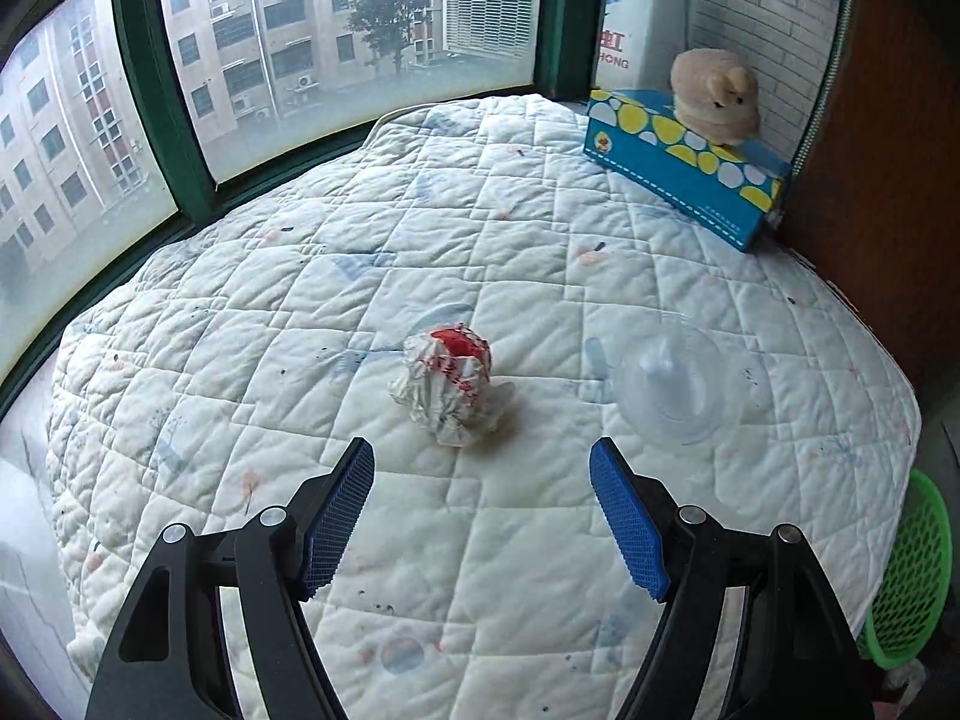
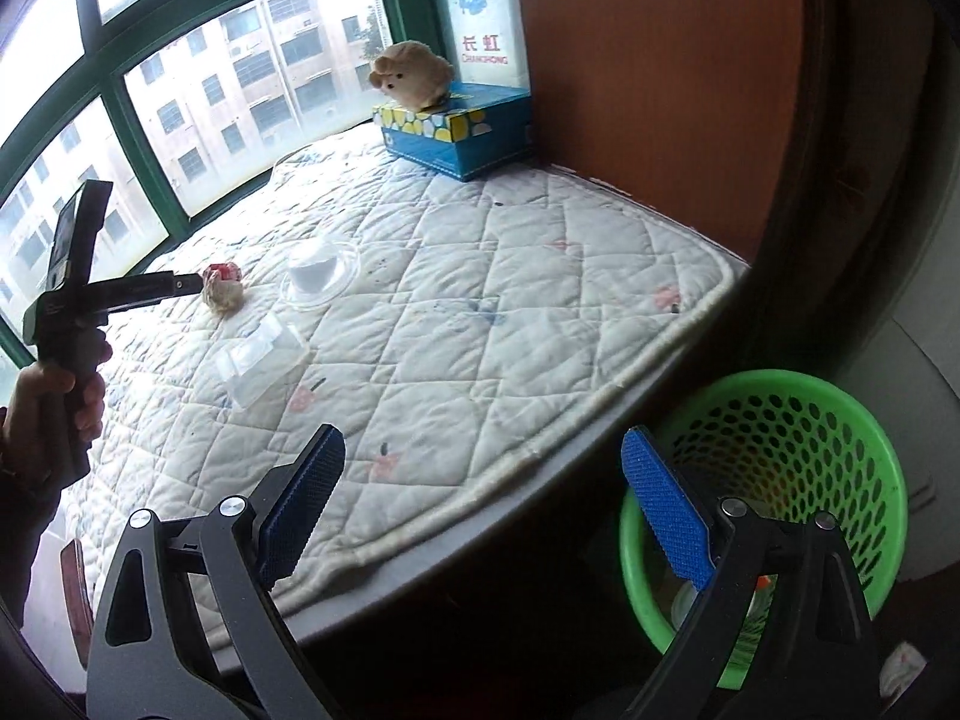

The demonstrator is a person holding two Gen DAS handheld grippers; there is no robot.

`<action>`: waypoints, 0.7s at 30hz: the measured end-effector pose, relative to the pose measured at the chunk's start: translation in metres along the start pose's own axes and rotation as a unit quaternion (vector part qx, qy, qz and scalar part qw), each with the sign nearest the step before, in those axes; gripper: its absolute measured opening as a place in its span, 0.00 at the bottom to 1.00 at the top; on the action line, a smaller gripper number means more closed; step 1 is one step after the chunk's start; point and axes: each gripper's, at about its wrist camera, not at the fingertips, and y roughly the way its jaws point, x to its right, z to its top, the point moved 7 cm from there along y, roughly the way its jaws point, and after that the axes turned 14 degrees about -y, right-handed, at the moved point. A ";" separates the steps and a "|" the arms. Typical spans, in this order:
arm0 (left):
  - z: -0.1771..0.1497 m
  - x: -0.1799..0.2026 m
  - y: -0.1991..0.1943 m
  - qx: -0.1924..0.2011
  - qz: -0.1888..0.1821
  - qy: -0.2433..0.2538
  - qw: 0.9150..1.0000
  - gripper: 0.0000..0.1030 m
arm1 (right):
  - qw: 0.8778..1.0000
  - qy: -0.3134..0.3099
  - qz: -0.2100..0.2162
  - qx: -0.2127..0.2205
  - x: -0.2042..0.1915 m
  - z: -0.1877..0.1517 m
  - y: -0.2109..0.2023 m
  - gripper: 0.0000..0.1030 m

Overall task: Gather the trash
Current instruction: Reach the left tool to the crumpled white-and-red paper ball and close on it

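You are holding your left gripper (image 1: 482, 468) with its jaws spread and empty just short of the crumpled white-and-red paper ball (image 1: 447, 387) lying on the white quilted pad (image 1: 300, 300). Your right gripper (image 2: 483, 459), likewise released, is hanging over the green perforated plastic basket (image 2: 798, 420), whose contents are showing only dimly behind its finger.

I see three bits of trash on the quilted pad (image 1: 540, 240). Crumpled white paper ball (image 1: 450, 387) with red print sits mid-pad toward the window edge. Clear plastic dome lid (image 1: 675, 387) lies just beside it, apart. Clear flat plastic tray (image 2: 261, 360) lies nearer the front edge. Green mesh basket (image 2: 798, 456) stands upright on the floor below the pad's front edge.
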 end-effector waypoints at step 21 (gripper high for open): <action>0.024 -0.014 0.069 -0.054 -0.077 -0.030 0.995 0.49 | 0.996 -0.044 0.071 -0.035 -0.105 0.040 0.068 0.90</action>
